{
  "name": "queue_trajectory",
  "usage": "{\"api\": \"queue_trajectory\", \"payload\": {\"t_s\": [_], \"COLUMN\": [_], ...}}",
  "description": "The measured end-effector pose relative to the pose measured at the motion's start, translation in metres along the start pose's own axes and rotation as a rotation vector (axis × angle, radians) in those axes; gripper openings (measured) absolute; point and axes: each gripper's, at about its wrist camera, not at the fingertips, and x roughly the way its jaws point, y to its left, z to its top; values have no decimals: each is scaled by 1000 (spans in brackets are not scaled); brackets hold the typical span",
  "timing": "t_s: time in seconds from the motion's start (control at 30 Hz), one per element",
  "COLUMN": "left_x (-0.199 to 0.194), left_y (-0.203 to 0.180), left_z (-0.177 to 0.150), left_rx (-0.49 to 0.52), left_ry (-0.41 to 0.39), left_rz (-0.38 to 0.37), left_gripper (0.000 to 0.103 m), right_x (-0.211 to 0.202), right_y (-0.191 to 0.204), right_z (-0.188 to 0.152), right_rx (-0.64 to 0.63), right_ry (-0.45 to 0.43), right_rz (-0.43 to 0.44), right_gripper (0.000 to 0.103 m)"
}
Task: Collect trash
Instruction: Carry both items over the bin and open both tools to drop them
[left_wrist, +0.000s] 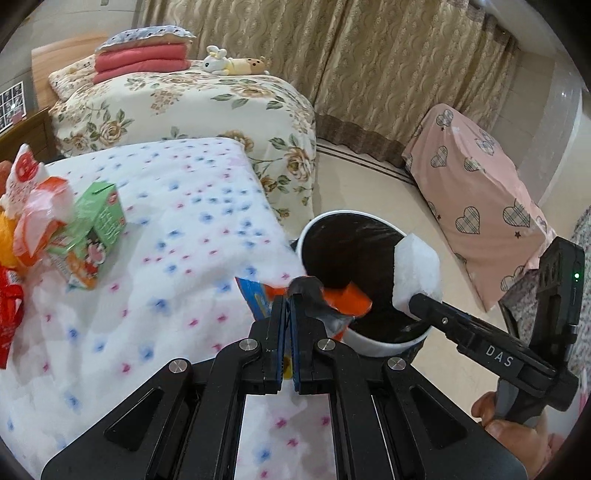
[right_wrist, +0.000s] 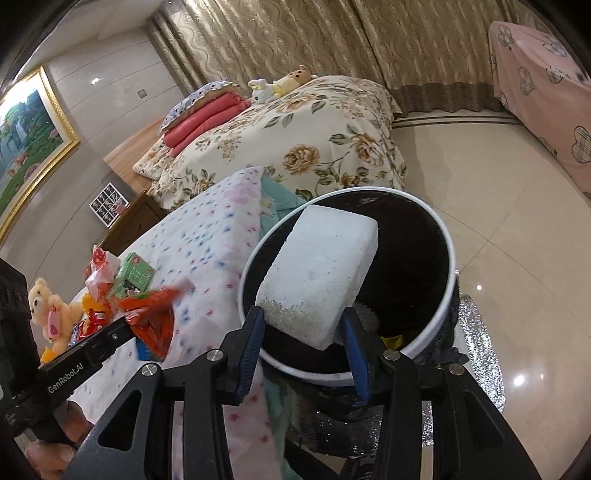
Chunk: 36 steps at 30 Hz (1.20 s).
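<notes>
The right gripper (right_wrist: 301, 325) is pinching the foam block (right_wrist: 319, 273) endwise, hanging over the bin (right_wrist: 448, 258), while the left gripper (left_wrist: 287, 317), clamping a wrapper (left_wrist: 345, 301), is reaching the rim

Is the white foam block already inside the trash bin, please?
Not yet: the right tool holds the foam block above the bin's open mouth.
</notes>
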Motion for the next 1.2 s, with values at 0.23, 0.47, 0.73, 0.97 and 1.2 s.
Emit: {"api": "queue_trajectory", "payload": {"t_s": [0.23,0.47,0.73,0.97,1.2], "left_x": [10,22,36,46,41], "left_y": [-14,-26,-36,-39,-32], "left_z": [7,15,22,26,22], "left_rx": [27,43,55,54,28], "left_ry": [7,14,35,55,37], "left_rz": [-9,-22,-46,-34,-30], "left_gripper": [2,2,2,25,45], "right_x": [2,8,11,12,5], "right_y": [-11,-22,-29,-34,-42], "right_z": [4,9,12,15,16], "right_rx": [4,14,9,23,47], "right_ry": [7,14,28,30,11], "right_rz": [-13,-23,-36,-51,-69], "right_gripper": [45,45,46,54,69]}}
